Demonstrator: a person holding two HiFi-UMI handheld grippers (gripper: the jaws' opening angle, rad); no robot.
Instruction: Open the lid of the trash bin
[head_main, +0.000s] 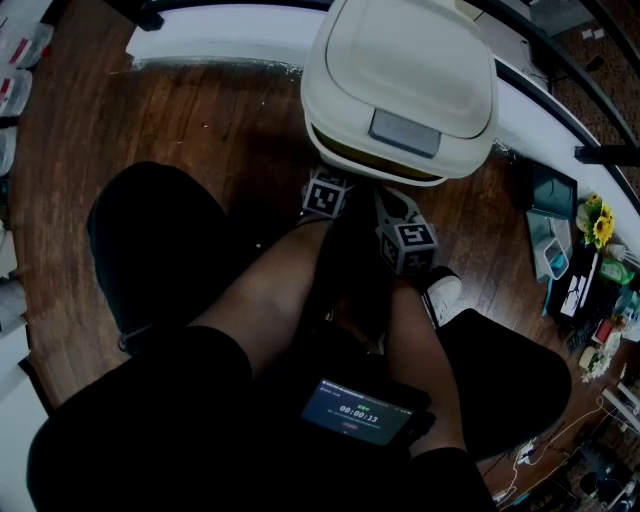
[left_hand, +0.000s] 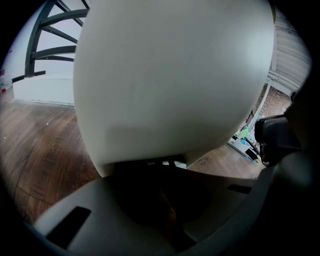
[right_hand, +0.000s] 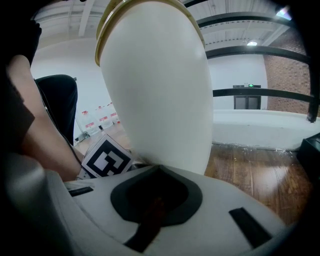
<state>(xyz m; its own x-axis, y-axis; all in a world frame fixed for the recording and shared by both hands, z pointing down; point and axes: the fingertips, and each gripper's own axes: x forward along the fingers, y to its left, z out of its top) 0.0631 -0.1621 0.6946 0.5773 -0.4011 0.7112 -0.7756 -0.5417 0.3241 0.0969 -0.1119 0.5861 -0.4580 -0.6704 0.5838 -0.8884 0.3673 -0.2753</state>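
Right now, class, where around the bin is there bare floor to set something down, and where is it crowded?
Free: the wooden floor left of the trash bin, bordered by the white ledge and the person's left knee. Crowded: the bin's front, where the left gripper and right gripper sit, and the right side, with tablet and flowers.

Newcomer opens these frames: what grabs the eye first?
The cream trash bin fills the top centre of the head view, on dark wooden floor. The left hand-held gripper and right hand-held gripper sit low at its front, jaws together. A lit timer screen glows bottom centre.
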